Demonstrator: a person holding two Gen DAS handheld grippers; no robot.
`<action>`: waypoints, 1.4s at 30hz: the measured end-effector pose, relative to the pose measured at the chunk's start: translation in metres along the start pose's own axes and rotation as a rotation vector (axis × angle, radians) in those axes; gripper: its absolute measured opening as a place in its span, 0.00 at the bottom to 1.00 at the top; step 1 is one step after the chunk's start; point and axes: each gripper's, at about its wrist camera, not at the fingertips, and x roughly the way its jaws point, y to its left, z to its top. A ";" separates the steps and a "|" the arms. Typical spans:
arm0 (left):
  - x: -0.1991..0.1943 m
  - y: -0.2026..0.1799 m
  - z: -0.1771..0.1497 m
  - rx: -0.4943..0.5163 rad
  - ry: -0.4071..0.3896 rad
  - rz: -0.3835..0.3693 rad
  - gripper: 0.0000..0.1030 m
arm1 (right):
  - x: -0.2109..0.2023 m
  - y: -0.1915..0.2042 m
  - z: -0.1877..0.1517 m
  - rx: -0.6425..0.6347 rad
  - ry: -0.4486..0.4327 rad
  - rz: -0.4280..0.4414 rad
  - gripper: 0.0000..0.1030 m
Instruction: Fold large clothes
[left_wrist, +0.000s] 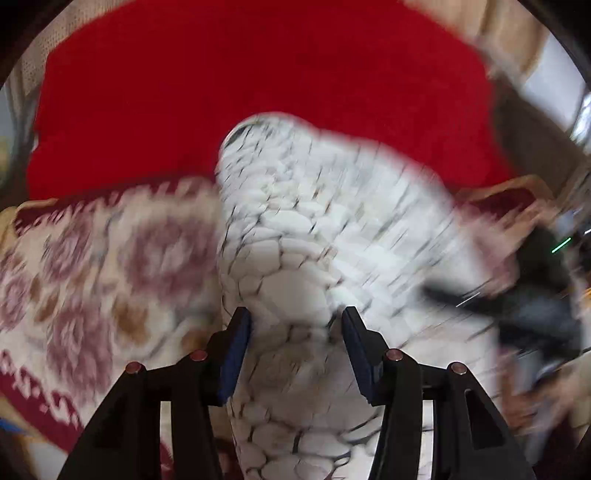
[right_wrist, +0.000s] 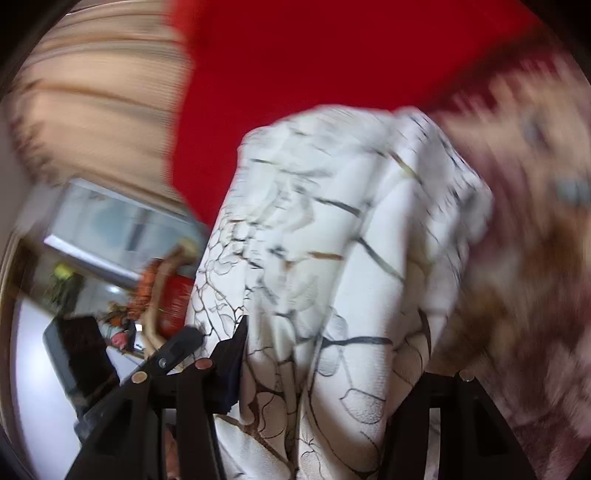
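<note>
— What lies around me?

— A broad red cover (left_wrist: 258, 74) spreads ahead, and under it a rug (left_wrist: 92, 266) with dull rose flowers on cream and a dark red border.

— And off to my side?

— A pale ribbed surface (right_wrist: 99, 96), blurred; below it a window or glass pane (right_wrist: 122, 225) giving cold daylight, and a white floor (right_wrist: 33, 369).

Two wrist views, close, angled down along each claw, both on white patterned garment (left_wrist: 314, 236) over red cloth (left_wrist: 258, 92).

Bright, even daylight; heavy motion blur smears both fisheye views, edges bent and dark.
</note>
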 end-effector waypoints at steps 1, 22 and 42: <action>0.005 0.000 -0.007 0.008 -0.018 0.010 0.54 | 0.002 -0.008 -0.001 0.030 0.013 0.009 0.54; -0.052 0.000 -0.071 -0.042 -0.068 0.121 0.80 | -0.028 0.078 -0.106 -0.485 -0.146 -0.539 0.46; -0.270 -0.035 -0.120 -0.020 -0.593 0.314 0.97 | -0.169 0.218 -0.195 -0.625 -0.461 -0.595 0.73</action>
